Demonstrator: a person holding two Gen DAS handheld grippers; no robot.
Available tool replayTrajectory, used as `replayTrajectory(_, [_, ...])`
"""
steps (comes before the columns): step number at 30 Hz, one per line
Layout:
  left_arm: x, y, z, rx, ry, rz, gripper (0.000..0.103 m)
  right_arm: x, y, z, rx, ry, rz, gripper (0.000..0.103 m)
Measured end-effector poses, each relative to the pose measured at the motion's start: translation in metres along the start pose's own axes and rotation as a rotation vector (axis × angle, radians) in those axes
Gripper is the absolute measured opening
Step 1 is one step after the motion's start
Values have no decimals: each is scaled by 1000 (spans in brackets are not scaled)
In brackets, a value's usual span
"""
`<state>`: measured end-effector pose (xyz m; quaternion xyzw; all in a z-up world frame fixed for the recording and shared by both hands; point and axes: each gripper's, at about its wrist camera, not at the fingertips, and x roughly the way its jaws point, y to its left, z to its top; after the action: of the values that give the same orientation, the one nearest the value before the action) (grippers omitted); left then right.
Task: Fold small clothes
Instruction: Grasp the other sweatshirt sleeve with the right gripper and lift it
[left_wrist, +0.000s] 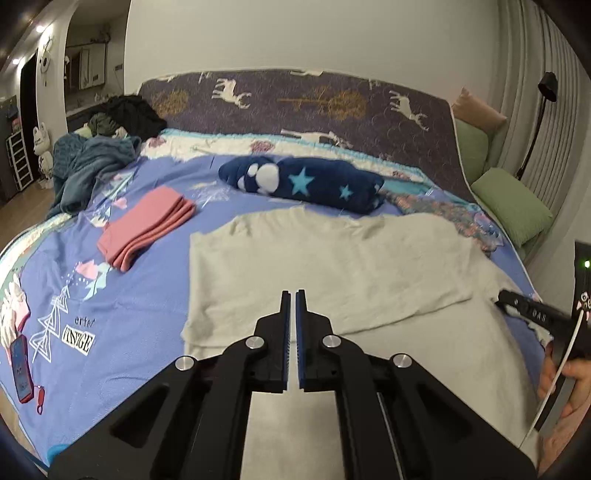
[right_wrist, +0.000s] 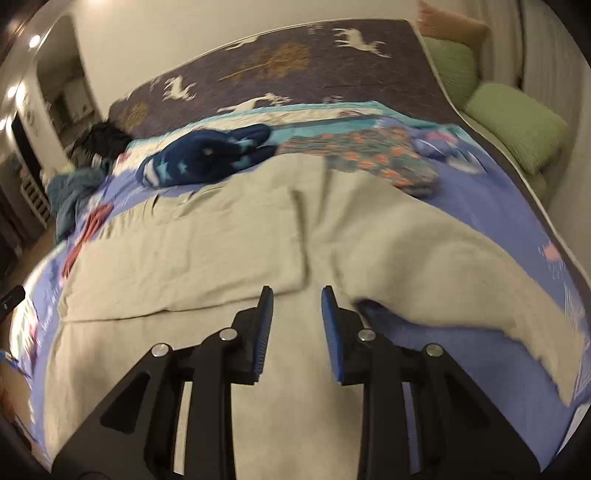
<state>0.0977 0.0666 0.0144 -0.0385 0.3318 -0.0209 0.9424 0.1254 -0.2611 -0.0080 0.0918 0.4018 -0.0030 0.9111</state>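
Observation:
A cream garment (left_wrist: 332, 266) lies spread on the bed, its left part folded over toward the middle. It also shows in the right wrist view (right_wrist: 207, 251), where the right sleeve (right_wrist: 461, 266) lies out to the side. My left gripper (left_wrist: 294, 295) hovers over the garment's near part, jaws almost together with nothing between them. My right gripper (right_wrist: 297, 295) is open and empty just above the garment, near the folded edge; its body also shows at the right edge of the left wrist view (left_wrist: 532, 312).
A folded pink cloth (left_wrist: 147, 229) lies left of the garment. A dark blue star-print fleece (left_wrist: 306, 182) and a flowered garment (right_wrist: 373, 155) lie behind. A phone (left_wrist: 20, 369) sits at the bed's left edge. Green pillows (left_wrist: 513, 206) at right. A teal blanket (left_wrist: 85, 162) at far left.

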Motion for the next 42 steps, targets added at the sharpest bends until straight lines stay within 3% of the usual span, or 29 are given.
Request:
replayTrajectory(3, [-7, -18, 12, 7, -49, -45, 3, -7, -50, -11, 185, 6, 45, 30])
replayTrajectory(7, [4, -33, 31, -43, 20, -90, 3, -16, -113, -33, 401, 13, 22, 33])
replayTrajectory(9, [8, -42, 32, -46, 35, -98, 3, -21, -137, -46, 481, 9, 11, 39])
replayTrajectory(14, [8, -69, 20, 67, 38, -55, 8, -28, -168, -64, 565, 16, -18, 40])
replayTrajectory(20, [-39, -73, 29, 225, -68, 96, 11, -32, -165, -64, 528, 15, 7, 46])
replayTrajectory(25, [-103, -80, 54, 394, -195, 287, 29, -30, -148, -64, 470, 37, 39, 47])
replayTrajectory(28, [-140, -84, 70, 411, -209, 318, 31, -31, -138, -63, 438, 42, 48, 47])
replayTrajectory(34, [-181, -109, 110, 349, -186, 199, 31, -46, -132, -60, 416, 10, 45, 48])
replayTrajectory(39, [-199, -158, 134, 364, -226, 0, 31, -58, -139, -61, 416, -8, 15, 51])
replayTrajectory(42, [-185, -184, 136, 382, -244, -106, 33, -63, -156, -65, 473, -27, -21, 51])
